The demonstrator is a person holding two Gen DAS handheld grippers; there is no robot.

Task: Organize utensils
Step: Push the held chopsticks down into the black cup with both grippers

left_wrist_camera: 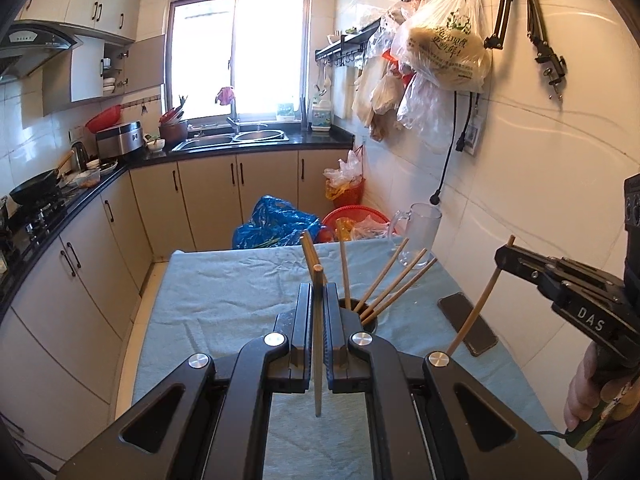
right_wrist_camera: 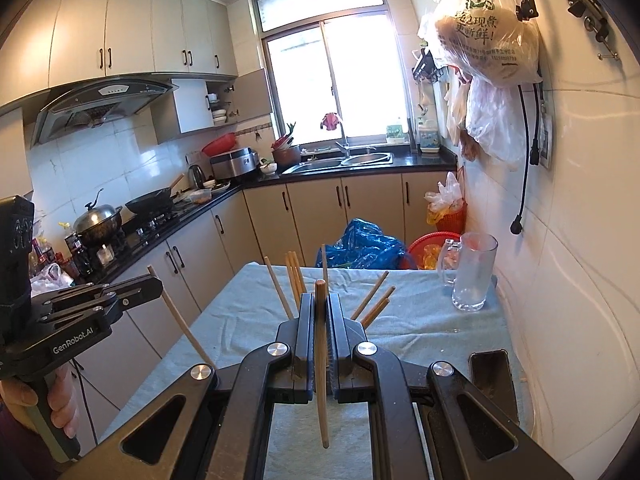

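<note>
Chopsticks of pale brown wood fill both of my grippers above a table draped in a light blue towel [left_wrist_camera: 224,300].

Left wrist view: my left gripper [left_wrist_camera: 319,300] is clamped on one wooden chopstick [left_wrist_camera: 317,344], which stands nearly upright between the black fingers, its lower end hanging free above the cloth. Just beyond the fingers, a dark round holder [left_wrist_camera: 370,320] on the towel carries a fan of more chopsticks [left_wrist_camera: 394,280] leaning out to the right. My right gripper [left_wrist_camera: 505,258] comes in from the right, pinching a second chopstick [left_wrist_camera: 478,304] that slants down toward the table. A black smartphone [left_wrist_camera: 468,322] lies flat beside the holder, and a clear glass mug with a handle [left_wrist_camera: 420,232] stands at the table's far right corner.

Right wrist view: my right gripper [right_wrist_camera: 319,300] squeezes its chopstick [right_wrist_camera: 321,368] upright, tip down over the towel [right_wrist_camera: 248,320]. The holder is hidden behind the fingers; only its sticks [right_wrist_camera: 294,276] show, splayed both ways. At left, my left gripper [right_wrist_camera: 157,280] grips its chopstick [right_wrist_camera: 180,320] on a slant. The phone [right_wrist_camera: 490,376] and the mug [right_wrist_camera: 474,272] sit to the right.
</note>
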